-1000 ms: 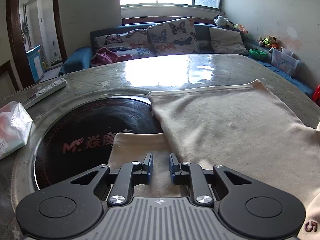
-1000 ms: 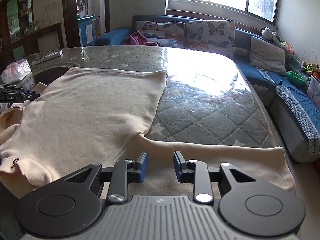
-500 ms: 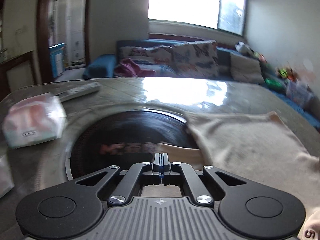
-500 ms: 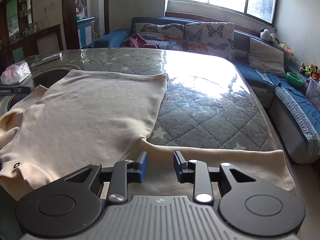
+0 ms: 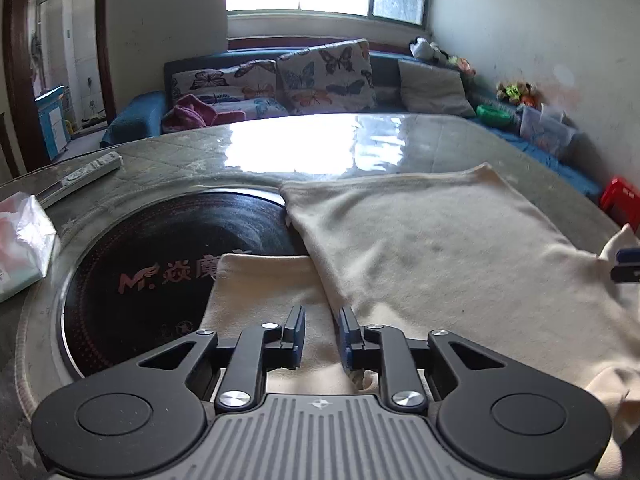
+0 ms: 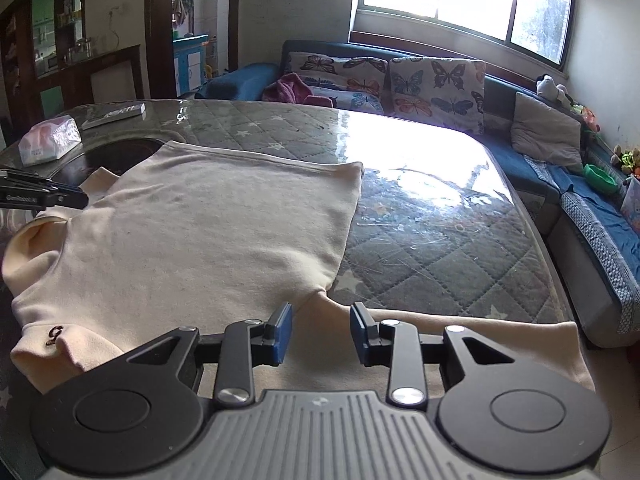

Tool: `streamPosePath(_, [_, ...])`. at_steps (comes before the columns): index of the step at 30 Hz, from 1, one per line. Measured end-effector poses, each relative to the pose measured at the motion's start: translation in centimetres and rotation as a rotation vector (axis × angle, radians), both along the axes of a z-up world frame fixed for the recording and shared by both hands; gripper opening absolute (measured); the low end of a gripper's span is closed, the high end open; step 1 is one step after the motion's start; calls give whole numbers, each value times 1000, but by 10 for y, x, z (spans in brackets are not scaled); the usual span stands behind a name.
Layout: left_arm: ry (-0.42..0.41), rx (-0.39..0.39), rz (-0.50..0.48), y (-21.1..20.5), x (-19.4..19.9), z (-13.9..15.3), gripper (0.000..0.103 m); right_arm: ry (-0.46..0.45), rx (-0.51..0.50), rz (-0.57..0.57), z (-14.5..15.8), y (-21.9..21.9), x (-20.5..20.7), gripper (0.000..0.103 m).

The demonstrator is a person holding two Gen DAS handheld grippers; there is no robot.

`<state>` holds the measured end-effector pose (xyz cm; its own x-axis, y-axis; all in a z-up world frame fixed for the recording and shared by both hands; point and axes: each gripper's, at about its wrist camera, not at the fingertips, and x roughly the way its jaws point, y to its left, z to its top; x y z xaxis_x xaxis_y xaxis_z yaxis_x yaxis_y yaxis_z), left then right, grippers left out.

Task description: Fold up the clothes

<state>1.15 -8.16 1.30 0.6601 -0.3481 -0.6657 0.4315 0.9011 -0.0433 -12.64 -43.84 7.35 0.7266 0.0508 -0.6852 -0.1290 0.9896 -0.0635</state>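
A cream long-sleeved top [image 5: 432, 248] lies flat on the table, also in the right wrist view [image 6: 208, 220]. Its left sleeve [image 5: 260, 292] lies over the black round hob. My left gripper [image 5: 320, 334] is open, low over that sleeve, with nothing between its pads. Its right sleeve [image 6: 460, 340] stretches along the near table edge. My right gripper [image 6: 322, 332] is open just above the armpit where that sleeve joins the body. The left gripper's tip [image 6: 44, 196] shows at the left edge of the right wrist view.
A black round hob [image 5: 160, 264] is set into the table [image 6: 420, 232]. A tissue pack [image 5: 20, 240] and a remote [image 5: 80, 178] lie at the far left. A sofa with butterfly cushions [image 5: 320, 76] stands behind the table. The table edge drops off at the right.
The left gripper shut half a second ago while swinging left, and has opened and come back over the left sleeve. The right gripper has stayed open and nearly still.
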Motion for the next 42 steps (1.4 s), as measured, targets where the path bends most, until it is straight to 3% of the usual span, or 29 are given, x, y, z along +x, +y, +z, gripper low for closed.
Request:
streamPosePath(5, [-4, 36, -5, -1, 5, -8, 26, -1, 4, -15, 0, -4, -1, 32])
streamPosePath(9, [-10, 13, 23, 10, 5, -7, 5, -4, 6, -26, 0, -6, -1, 32])
streamPosePath(13, [-68, -83, 144, 44, -9, 6, 4, -14, 8, -23, 1, -5, -2, 32])
streamPosePath(17, [-160, -247, 330, 100, -41, 24, 4, -21, 7, -15, 3, -2, -4, 32])
streamPosePath(20, [-158, -287, 437, 138, -65, 24, 5, -23, 9, -4, 3, 1, -5, 32])
streamPosePath(26, [-121, -145, 581, 175, -88, 14, 6, -28, 8, 28, 6, 9, -8, 32])
streamPosePath(28, [-108, -152, 573, 176, -88, 16, 7, -28, 11, 39, 8, 11, -8, 32])
streamPosePath(31, [-107, -143, 466, 152, -83, 20, 12, -22, 16, 67, 9, 19, -9, 32])
streamPosePath(37, [-77, -86, 268, 96, -60, 8, 14, -6, 21, 133, 5, 40, -9, 33])
streamPosePath(40, [-64, 25, 316, 93, -48, -6, 13, 11, 21, 146, 0, 46, -9, 33])
streamPosePath(42, [-112, 98, 377, 104, -53, -10, 13, 20, 19, 152, -2, 47, -9, 33])
